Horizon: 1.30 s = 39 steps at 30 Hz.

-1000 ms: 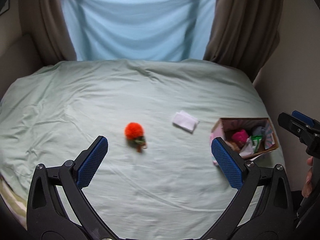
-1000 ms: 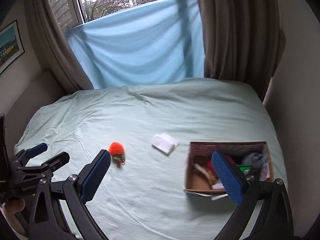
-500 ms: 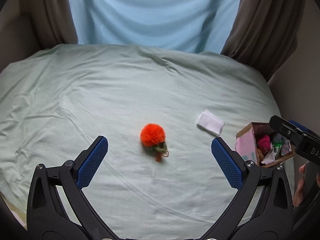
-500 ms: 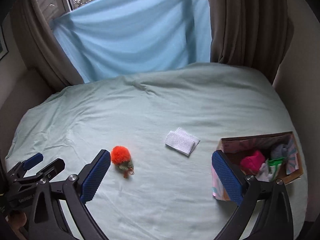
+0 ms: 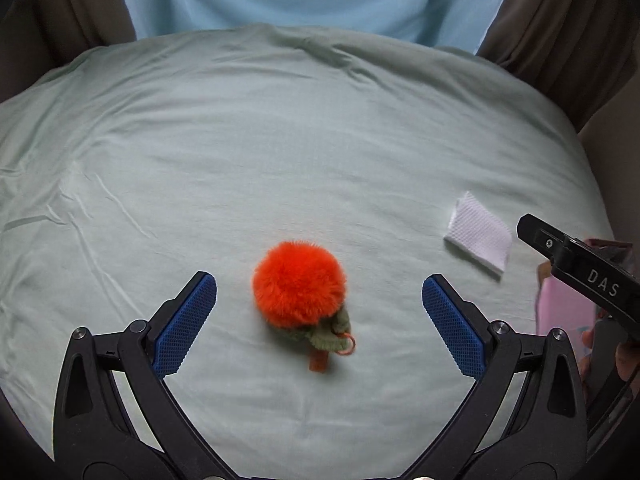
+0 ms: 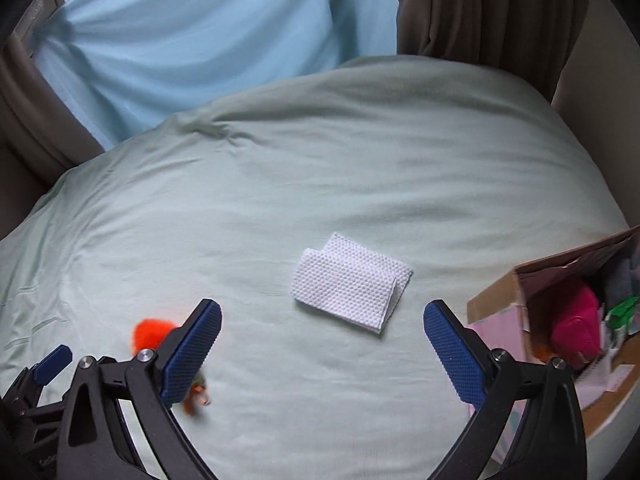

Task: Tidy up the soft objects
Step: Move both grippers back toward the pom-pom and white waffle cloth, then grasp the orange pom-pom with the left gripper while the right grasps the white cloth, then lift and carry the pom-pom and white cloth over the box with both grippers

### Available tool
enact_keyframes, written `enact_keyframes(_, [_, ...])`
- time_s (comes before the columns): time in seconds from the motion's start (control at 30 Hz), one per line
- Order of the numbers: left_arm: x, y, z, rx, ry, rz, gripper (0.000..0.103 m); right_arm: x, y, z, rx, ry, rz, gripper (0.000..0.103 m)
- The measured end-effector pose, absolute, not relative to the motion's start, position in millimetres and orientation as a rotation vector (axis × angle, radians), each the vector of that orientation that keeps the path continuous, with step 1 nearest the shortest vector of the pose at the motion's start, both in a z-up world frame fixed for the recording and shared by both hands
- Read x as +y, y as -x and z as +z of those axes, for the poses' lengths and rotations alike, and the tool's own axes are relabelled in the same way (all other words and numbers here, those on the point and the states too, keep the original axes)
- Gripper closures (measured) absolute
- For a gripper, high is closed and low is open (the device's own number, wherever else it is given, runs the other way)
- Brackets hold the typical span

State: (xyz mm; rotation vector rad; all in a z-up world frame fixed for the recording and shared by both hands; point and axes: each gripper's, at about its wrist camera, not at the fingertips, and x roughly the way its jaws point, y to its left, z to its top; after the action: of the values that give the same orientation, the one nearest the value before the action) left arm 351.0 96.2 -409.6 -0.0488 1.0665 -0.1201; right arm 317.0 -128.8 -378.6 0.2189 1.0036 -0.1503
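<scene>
On pale green bedsheet (image 5: pixel 280 140), fluffy orange pompom (image 5: pixel 299 284) with knitted green leaf, between spread left gripper (image 5: pixel 319 322) pads, right gripper (image 6: pixel 322 344) also spread.

pale green bed (image 5: pixel 280 140), brown curtains (image 6: pixel 480 8)

orange pompom (image 5: pixel 299 283), white dimpled cloth (image 6: pixel 349 290)

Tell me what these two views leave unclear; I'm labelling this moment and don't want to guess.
- Cardboard box: right wrist view cuts it at the frame edge; its contents overlap, only a pink item stands out.
- Same box, left wrist view: hidden behind the right gripper.
- Orange pompom: right wrist view, partly behind a blue finger pad.
- Pompom's tag: blurred, left wrist view.
</scene>
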Motion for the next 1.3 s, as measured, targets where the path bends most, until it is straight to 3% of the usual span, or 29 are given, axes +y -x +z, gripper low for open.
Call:
enact_keyframes(0.17, [84.1,-361.8,-451.1,1.065,0.007,-0.102,0.004,-134.8,-336.3,-426.3,1.007,-0.205,-0.160,0.002])
enact_keyframes(0.3, [78.0,-365.3,-476.6,1.068,-0.008,-0.101,0.014,-137.8,-348.8,-454.8,1.004,-0.182,-0.163,0.002])
enact_keyframes(0.47, [68.9,-369.2,-499.7,1.084,-0.047,-0.108,0.015,-149.6,-360.4,-477.0,1.007,-0.183,-0.205,0.002])
enact_keyframes(0.6, [69.5,-375.8,-509.8,1.112,-0.033,-0.105,0.027,-152.8,-365.6,-484.1,1.014,-0.191,-0.197,0.004])
enact_keyframes(0.73, [71.1,-381.2,-514.6,1.118,-0.033,-0.093,0.036,-142.3,-364.5,-479.2,1.015,-0.149,-0.151,0.024])
enact_keyframes(0.87, [73.4,-382.3,-509.7,1.120,-0.024,-0.102,0.063,-131.9,-367.6,-475.7,1.026,-0.143,-0.102,0.051])
enact_keyframes(0.97, [75.8,-382.7,-505.1,1.127,-0.004,-0.098,0.067,-128.3,-367.9,-471.0,1.022,-0.151,-0.069,0.070])
enact_keyframes(1.07, [78.3,-381.9,-498.4,1.120,0.013,-0.101,0.068,-126.4,-365.0,-462.9,1.017,-0.150,-0.045,0.078])
enact_keyframes(1.3, [78.1,-366.1,-454.7,1.060,0.009,-0.129,0.068,-125.5,-346.4,-425.2,0.978,-0.169,-0.031,0.079])
